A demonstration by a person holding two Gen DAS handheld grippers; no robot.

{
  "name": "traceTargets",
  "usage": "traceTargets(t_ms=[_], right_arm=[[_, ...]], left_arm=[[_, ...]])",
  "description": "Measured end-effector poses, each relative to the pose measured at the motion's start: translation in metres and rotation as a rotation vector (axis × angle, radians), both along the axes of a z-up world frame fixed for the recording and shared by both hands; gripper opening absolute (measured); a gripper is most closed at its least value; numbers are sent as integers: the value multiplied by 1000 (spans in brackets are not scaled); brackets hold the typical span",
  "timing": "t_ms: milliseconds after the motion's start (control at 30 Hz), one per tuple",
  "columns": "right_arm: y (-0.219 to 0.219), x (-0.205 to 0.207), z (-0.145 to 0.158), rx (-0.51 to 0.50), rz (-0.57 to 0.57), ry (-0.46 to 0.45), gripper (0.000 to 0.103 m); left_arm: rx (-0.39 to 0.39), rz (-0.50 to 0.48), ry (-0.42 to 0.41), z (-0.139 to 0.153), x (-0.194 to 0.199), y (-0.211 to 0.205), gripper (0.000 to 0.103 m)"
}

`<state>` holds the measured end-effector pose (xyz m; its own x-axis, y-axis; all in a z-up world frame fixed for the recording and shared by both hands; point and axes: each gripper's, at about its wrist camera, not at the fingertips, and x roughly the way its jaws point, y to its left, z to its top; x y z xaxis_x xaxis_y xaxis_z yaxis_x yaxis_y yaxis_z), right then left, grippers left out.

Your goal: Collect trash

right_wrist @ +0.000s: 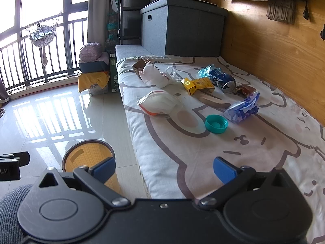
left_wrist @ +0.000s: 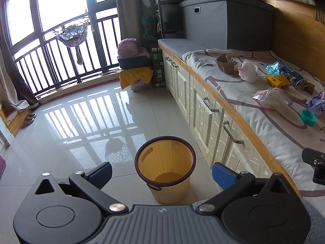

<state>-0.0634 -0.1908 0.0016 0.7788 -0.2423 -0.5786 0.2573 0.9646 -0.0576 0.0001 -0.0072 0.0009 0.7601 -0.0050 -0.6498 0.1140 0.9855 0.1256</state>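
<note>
A yellow waste bin (left_wrist: 165,168) with a dark rim stands on the tiled floor beside the cushioned bench; it looks empty. My left gripper (left_wrist: 162,173) hangs open over it, holding nothing. Trash lies on the bench cover (right_wrist: 182,146): a teal cap (right_wrist: 216,123), a clear zip bag (right_wrist: 159,101), a yellow carton (right_wrist: 196,85), a blue can (right_wrist: 223,79), a blue wrapper (right_wrist: 242,107), a white plastic bag (right_wrist: 154,75) and a brown paper piece (right_wrist: 139,66). My right gripper (right_wrist: 164,169) is open above the bench's near edge, well short of the trash.
White cabinet drawers (left_wrist: 203,105) with metal handles run under the bench. A grey storage box (right_wrist: 182,28) stands at its far end. Stacked boxes and a pink bundle (left_wrist: 130,48) sit by the balcony railing (left_wrist: 61,65). A wooden wall (right_wrist: 274,61) backs the bench.
</note>
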Motion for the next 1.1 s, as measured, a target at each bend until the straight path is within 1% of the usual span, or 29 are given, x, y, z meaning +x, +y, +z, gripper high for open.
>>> traceTargets(t_ms=[100, 133, 200, 567, 900, 1100], right_arm=[[0, 0, 1, 1, 1, -1, 103], [0, 0, 0, 1, 0, -1, 103], [0, -1, -2, 1, -1, -1, 103], [0, -1, -3, 3, 0, -1, 103], [0, -2, -4, 9, -1, -7, 103], [-2, -5, -2, 25, 0, -23, 103]], left_arm=[[-1, 0, 0, 0, 0, 1, 103], [-2, -3, 0, -5, 5, -9, 103], [-4, -4, 1, -5, 5, -11, 103], [-15, -9, 5, -9, 6, -14, 103], [-38, -19, 2, -7, 4, -5, 103], [-68, -41, -9, -3, 3, 0, 103]])
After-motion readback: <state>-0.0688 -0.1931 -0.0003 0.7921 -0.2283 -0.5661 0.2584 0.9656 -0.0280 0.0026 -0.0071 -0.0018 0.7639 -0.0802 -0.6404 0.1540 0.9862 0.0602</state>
